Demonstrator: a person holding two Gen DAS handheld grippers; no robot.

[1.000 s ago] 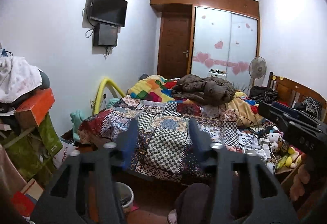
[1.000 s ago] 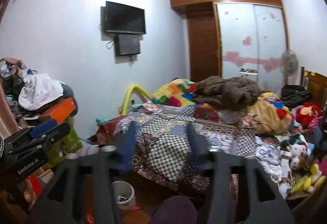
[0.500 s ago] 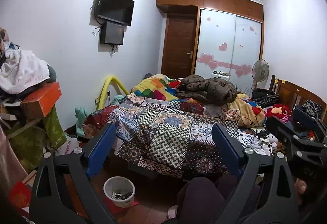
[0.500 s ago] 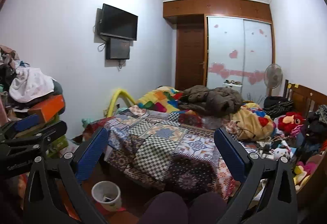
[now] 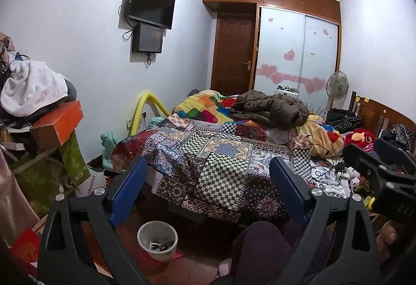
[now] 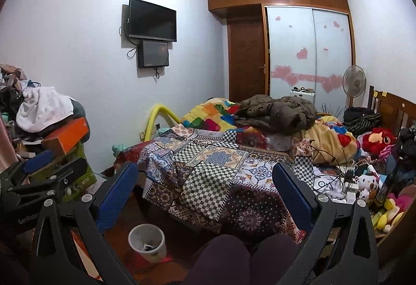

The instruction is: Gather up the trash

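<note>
Trash bin (image 6: pixel 147 242) on floor, "GenRobot" lettering on left tool (image 6: pixel 28 214)

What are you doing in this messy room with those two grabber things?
A person sits facing the bed, one gripper in each hand. The left gripper and the right gripper have just opened wide, and both are empty. No trash is picked up yet. The small white bin on the floor holds a few scraps.

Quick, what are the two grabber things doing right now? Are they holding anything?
Left gripper: open, holding nothing; its jaws have just been opening.
Right gripper: open, holding nothing; its jaws have just been opening.
</note>
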